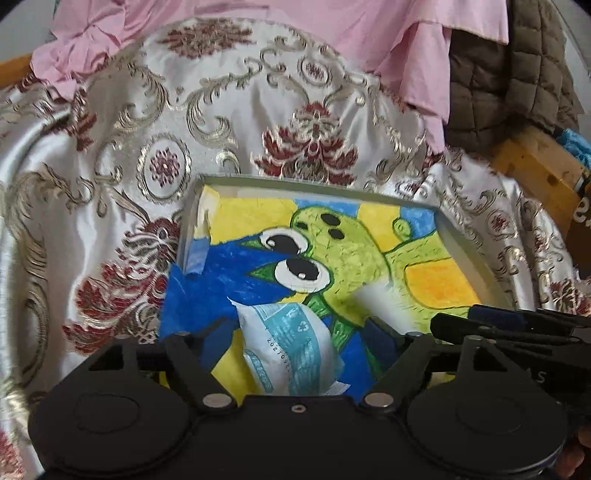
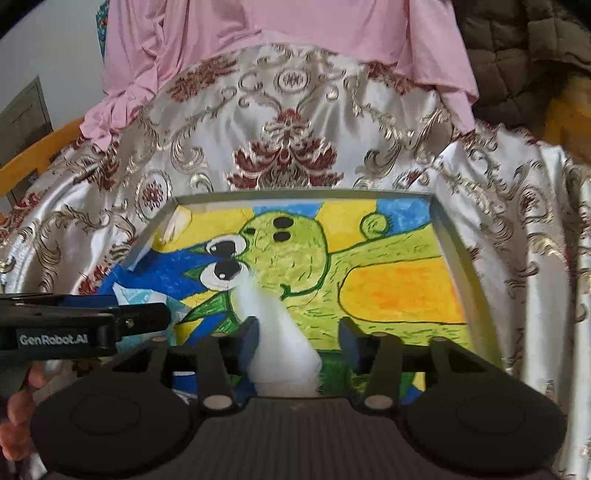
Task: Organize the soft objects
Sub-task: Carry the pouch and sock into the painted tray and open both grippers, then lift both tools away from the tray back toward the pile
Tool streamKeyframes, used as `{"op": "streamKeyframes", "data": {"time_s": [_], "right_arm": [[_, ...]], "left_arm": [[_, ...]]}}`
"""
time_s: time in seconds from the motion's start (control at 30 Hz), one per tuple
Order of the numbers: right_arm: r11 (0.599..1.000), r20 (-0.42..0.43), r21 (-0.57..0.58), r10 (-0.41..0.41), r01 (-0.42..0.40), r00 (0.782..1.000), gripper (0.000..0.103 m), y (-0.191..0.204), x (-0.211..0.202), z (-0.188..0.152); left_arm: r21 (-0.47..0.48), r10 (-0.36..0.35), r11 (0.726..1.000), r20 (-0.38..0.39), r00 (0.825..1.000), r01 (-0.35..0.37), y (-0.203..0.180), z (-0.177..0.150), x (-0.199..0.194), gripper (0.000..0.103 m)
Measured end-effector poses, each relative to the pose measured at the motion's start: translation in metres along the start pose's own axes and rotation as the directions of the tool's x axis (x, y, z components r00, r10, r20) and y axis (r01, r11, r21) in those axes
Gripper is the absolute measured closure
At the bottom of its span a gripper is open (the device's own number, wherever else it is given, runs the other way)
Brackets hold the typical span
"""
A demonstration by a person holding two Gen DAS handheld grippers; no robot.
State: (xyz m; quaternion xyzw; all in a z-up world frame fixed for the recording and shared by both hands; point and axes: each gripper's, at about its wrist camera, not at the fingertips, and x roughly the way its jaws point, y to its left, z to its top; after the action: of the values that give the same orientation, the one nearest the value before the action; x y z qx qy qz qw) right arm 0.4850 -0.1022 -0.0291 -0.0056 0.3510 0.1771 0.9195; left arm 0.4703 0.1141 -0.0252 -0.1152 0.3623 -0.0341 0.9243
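Observation:
A soft white packet [image 1: 288, 343] with teal print lies in a shallow grey tray [image 1: 317, 184], on a bright painted picture of a green cartoon creature. My left gripper [image 1: 299, 343] is open, its fingers standing on either side of the packet with a gap on the right. In the right wrist view the packet's plain white end [image 2: 280, 347] lies between the fingers of my right gripper [image 2: 299, 339], which is also open, apart from the packet on the right. Each gripper shows in the other's view: the right gripper [image 1: 461, 321] and the left gripper [image 2: 140, 317].
The tray [image 2: 303, 195] rests on a shiny white cloth [image 1: 110, 166] with red and gold flowers. A pink cloth [image 1: 332, 29] is heaped behind it. A brown quilted garment [image 1: 509, 85] and a wooden frame [image 1: 532, 173] are at the right. A hand [image 2: 18, 406] holds the left gripper.

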Motion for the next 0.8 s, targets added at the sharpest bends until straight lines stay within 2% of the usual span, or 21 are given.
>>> {"op": "streamKeyframes", "data": {"time_s": [0.07, 0.13, 0.2, 0.33, 0.57, 0.8], "right_arm": [[1.0, 0.028, 0.006, 0.005, -0.005, 1.0, 0.041, -0.002, -0.015, 0.002], [1.0, 0.063, 0.01, 0.012, -0.012, 0.998, 0.032, -0.003, -0.033, 0.003], [1.0, 0.104, 0.009, 0.022, -0.023, 0.994, 0.027, -0.002, -0.054, 0.004], [0.999, 0.185, -0.011, 0.04, -0.039, 0.982, 0.017, 0.002, -0.098, 0.002], [0.999, 0.307, -0.024, 0.053, -0.048, 0.95, 0.003, 0.008, -0.178, -0.011], [0.997, 0.399, -0.065, 0.055, -0.031, 0.915, 0.0, 0.018, -0.246, -0.033]], "left_arm": [[0.001, 0.002, 1.0, 0.025, 1.0, -0.002, -0.003, -0.001, -0.014, 0.016], [0.006, 0.001, 1.0, 0.055, 0.998, -0.002, -0.007, -0.003, -0.03, 0.014], [0.014, 0.005, 1.0, 0.084, 0.996, -0.006, -0.011, -0.005, -0.047, 0.014], [0.027, 0.003, 1.0, 0.157, 0.988, -0.008, -0.022, -0.013, -0.088, 0.005], [0.031, -0.022, 0.999, 0.293, 0.956, 0.013, -0.043, -0.033, -0.164, 0.001], [0.07, -0.038, 0.997, 0.396, 0.917, 0.011, -0.068, -0.059, -0.23, 0.001]]}}
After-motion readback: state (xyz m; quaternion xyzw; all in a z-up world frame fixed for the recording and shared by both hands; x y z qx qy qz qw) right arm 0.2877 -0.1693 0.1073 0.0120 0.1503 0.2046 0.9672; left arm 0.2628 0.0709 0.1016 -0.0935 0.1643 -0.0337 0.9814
